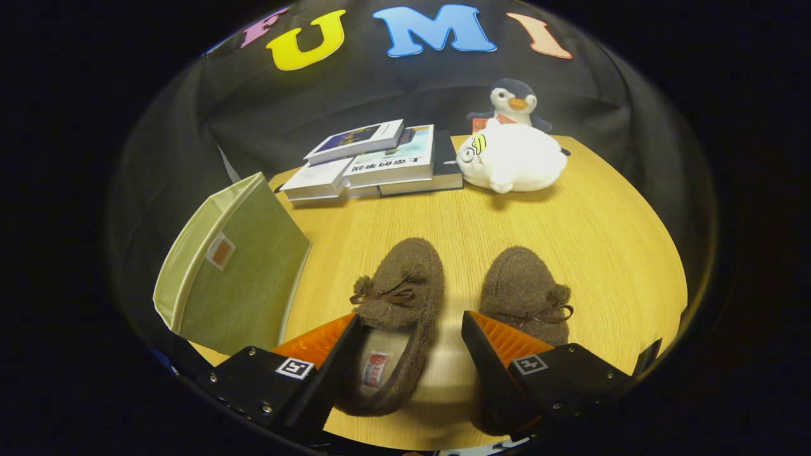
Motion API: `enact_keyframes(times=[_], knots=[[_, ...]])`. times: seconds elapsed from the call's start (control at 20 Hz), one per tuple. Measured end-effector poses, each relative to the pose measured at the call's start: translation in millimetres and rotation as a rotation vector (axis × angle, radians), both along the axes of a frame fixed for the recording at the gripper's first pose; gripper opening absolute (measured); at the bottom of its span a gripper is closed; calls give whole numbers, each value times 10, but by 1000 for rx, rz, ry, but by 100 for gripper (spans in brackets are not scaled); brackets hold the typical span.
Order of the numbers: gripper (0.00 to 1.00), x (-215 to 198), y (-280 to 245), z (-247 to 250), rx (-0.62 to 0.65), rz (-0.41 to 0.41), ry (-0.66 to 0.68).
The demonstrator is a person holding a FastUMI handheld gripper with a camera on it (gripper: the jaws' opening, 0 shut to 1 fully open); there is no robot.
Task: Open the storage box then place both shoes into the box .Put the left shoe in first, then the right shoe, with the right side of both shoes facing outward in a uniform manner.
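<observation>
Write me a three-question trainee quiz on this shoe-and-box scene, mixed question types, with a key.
1. True or false: the hand-held gripper is shut on the left shoe.
2. Multiple choice: the green storage box sits (A) beside the left shoe, on its outer side, (B) beyond the books, (C) between the two shoes.
3. Fill in: the white plush toy lies in front of a ____ toy.

Key
1. False: its fingers are open, with the left shoe between them and the right shoe by the other finger.
2. A
3. penguin
</observation>
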State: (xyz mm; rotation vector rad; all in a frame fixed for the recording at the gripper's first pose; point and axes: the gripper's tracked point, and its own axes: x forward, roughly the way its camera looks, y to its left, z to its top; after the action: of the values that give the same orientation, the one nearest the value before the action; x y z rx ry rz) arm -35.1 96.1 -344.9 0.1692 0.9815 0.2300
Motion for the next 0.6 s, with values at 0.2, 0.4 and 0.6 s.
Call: enact_keyframes(times=[0.2,0.4,0.6], knots=[[98,-36,11,-216,-30,22,47],[87,-1,10,-347,-42,23,79],[75,-24,87,-441,-16,23,130]])
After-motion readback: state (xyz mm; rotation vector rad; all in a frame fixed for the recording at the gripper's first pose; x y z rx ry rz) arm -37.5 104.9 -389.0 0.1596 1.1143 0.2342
